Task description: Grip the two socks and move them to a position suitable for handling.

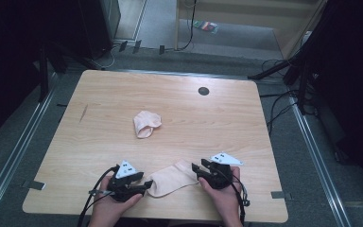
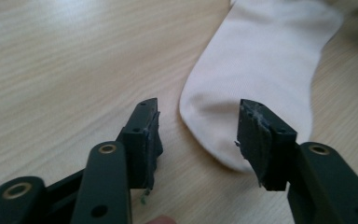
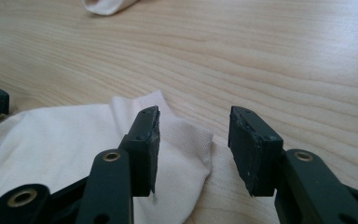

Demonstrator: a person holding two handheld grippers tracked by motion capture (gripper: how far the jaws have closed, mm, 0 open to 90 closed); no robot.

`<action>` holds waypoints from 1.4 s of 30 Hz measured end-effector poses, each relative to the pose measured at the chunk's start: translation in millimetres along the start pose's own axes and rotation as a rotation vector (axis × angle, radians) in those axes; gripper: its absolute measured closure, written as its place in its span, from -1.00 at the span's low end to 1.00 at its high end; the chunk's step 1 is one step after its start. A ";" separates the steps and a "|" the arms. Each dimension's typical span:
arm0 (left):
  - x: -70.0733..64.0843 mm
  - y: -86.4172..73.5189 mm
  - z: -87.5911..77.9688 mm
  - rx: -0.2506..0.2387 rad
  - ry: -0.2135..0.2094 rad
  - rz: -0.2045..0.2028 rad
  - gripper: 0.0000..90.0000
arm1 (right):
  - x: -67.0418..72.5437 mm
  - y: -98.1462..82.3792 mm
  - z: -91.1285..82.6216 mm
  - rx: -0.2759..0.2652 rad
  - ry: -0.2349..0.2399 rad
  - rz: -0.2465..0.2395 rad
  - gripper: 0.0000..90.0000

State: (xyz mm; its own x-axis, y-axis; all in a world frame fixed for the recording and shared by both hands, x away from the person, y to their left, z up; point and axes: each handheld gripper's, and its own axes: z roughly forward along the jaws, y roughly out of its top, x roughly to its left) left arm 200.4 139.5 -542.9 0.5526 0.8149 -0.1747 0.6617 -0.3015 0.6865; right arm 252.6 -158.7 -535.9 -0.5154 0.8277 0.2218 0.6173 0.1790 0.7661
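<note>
The left tool (image 1: 147, 184) sits at the near edge of the wooden surface (image 1: 99, 94), held in the person's left hand (image 1: 108, 208), its jaws spread with clear air between them. In the left gripper view the toe end of a flat pale pink sock (image 2: 261, 70) lies just ahead of the jaws, partly reaching into the gap, and neither pad presses on it. The right tool (image 1: 194, 167) is held in the right hand (image 1: 224, 198) on the other side of that same sock, its jaws also spread apart. In the right gripper view the sock's open cuff end lies under and beside the left-hand jaw, while the other jaw stands over bare wood; nothing is pinched. From the high view the flat sock (image 1: 170, 178) lies stretched between the 2 tools, close to the near edge, its 2 ends beside the tool tips. Farther off, near the middle of the surface, a second pale pink sock (image 1: 146, 124) lies crumpled and folded on itself, well apart from both tools. Beyond it, near the far edge, a dark round hole (image 1: 203, 91) is set in the wood.
</note>
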 end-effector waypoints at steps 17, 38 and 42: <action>4.8 1.5 -4.9 -0.063 0.036 0.105 1.00 | 7.3 -2.1 1.3 0.024 -0.002 0.004 0.97; 44.8 7.7 -11.3 -0.067 0.045 0.083 1.00 | 14.0 -14.5 -10.1 0.024 0.048 0.139 0.96; 46.5 5.2 -9.1 -0.093 0.065 0.027 0.50 | 15.8 -14.2 -9.1 -0.021 0.041 0.098 0.21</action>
State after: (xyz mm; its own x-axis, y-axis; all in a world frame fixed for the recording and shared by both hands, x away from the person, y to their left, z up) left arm 225.0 180.3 -541.1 0.5336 0.8384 -0.1115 0.5953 -0.2787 0.7536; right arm 230.3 -153.1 -537.8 -0.4773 0.8181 0.3208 0.6534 0.0864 0.7520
